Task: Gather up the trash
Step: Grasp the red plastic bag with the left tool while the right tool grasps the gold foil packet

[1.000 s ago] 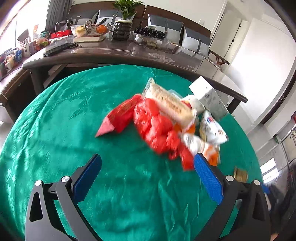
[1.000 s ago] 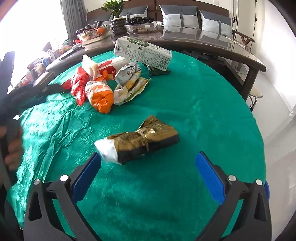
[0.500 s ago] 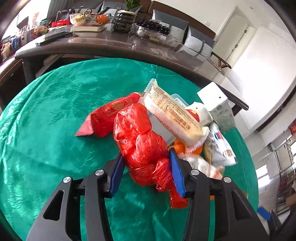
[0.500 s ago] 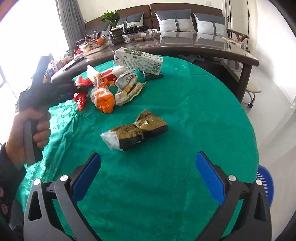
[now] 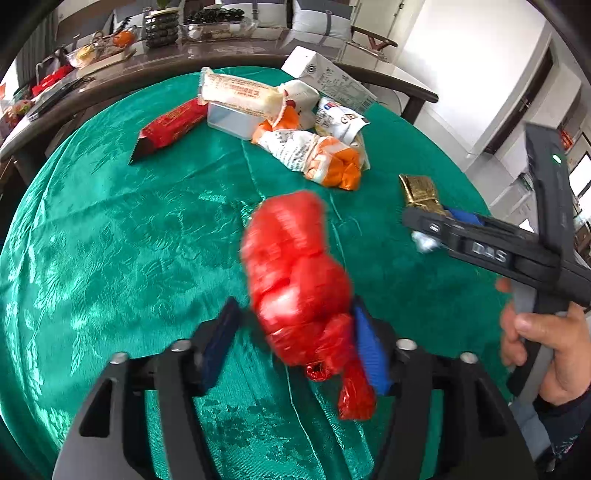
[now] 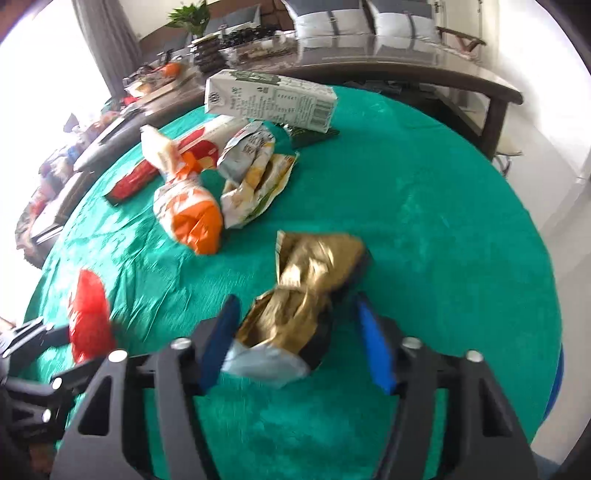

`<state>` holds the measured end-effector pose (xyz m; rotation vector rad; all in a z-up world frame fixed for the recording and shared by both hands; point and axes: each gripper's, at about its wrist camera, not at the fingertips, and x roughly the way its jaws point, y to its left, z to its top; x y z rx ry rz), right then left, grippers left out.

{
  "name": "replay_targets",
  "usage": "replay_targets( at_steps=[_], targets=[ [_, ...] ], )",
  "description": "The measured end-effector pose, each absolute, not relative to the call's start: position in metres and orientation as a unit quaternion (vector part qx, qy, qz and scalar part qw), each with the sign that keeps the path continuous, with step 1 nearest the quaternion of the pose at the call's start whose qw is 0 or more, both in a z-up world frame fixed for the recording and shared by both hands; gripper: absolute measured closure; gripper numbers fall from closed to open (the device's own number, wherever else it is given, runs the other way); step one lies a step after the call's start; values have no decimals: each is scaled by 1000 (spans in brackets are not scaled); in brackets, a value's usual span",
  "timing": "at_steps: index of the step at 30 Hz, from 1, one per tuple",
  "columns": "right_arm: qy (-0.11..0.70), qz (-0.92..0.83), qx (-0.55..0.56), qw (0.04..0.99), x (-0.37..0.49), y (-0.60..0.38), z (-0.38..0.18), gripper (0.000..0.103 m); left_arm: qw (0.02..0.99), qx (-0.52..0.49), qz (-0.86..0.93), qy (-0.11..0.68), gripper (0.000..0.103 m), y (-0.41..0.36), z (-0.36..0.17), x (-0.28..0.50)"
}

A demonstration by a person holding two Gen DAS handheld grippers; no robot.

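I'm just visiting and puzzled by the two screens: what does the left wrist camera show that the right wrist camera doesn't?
Only the left wrist view shows the clear plastic box and the person's hand gripping the right tool's handle. Only the right wrist view shows the potted plant and window curtain. Both show the red bag, gold wrapper, milk carton and green tablecloth.

Emerald-green surface (image 5: 129,229) cloth with a glossy woven leaf pattern. Bright red crinkled bag (image 5: 295,280) between blue pads on the black left gripper (image 5: 295,347). Ahead of it, an orange-and-white printed packet (image 5: 317,157) and a red wrapper (image 5: 170,127) with gold print. Metallic gold packet (image 6: 306,295), seemingly white at its blurred near end, between the right gripper (image 6: 299,339) pads.
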<state>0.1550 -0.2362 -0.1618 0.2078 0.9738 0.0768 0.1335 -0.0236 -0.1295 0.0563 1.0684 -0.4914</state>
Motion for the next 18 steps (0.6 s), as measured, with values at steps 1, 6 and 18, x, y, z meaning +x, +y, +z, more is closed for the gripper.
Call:
replay_targets(
  at_steps=[1, 6, 18],
  targets=[
    [470, 42, 91, 877, 148, -240, -161, 54, 834, 17, -228, 502, 23, -21, -130, 133],
    [489, 64, 42, 869, 120, -266, -159, 54, 841, 15, -218, 495, 16, -8, -128, 130],
    [493, 132, -2, 860, 154, -255, -127, 25, 842, 60, -236, 482, 8, -26, -117, 127]
  ],
)
